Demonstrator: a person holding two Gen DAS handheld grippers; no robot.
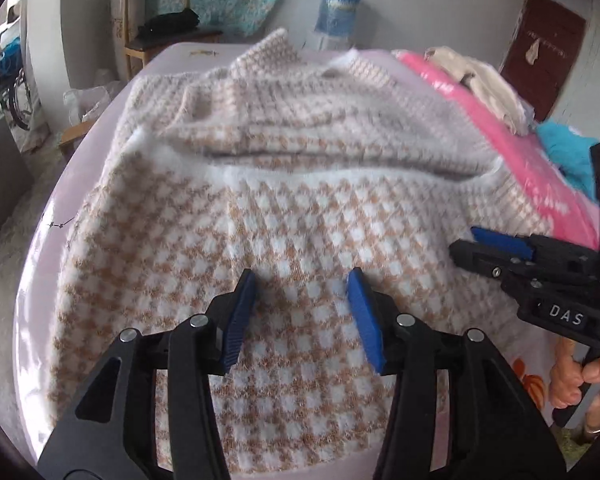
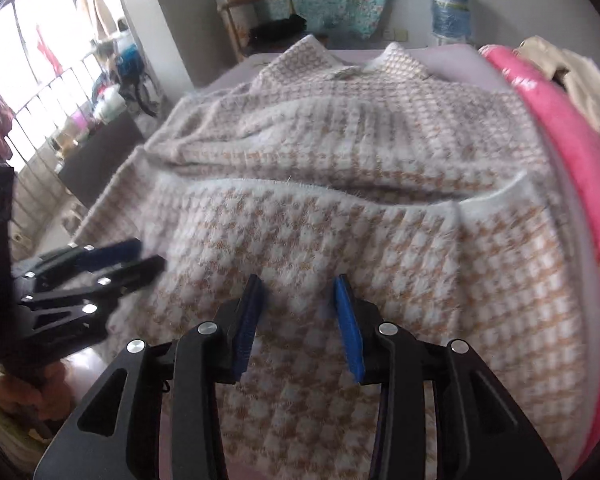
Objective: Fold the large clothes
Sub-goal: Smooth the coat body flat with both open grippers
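Fuzzy white and tan wool makes up the big checked sweater [image 1: 284, 216], which is spread on the bed [image 1: 40, 264] just ahead of and below both grippers. Its bottom part is already folded up, so a white hem edge [image 1: 340, 170] is seen lying across the middle, further ahead.

The fold could be spoiled if the soft top layer is dragged by a gripper, because fuzzy wool catches easily. Only one layer could also be pinched by mistake, and then the fold would come out crooked.

The left gripper [image 1: 302, 316] is held partly open and nothing is held between its blue pads. The right gripper [image 2: 300, 322] is also held partly open, just above the sweater, with nothing in it.
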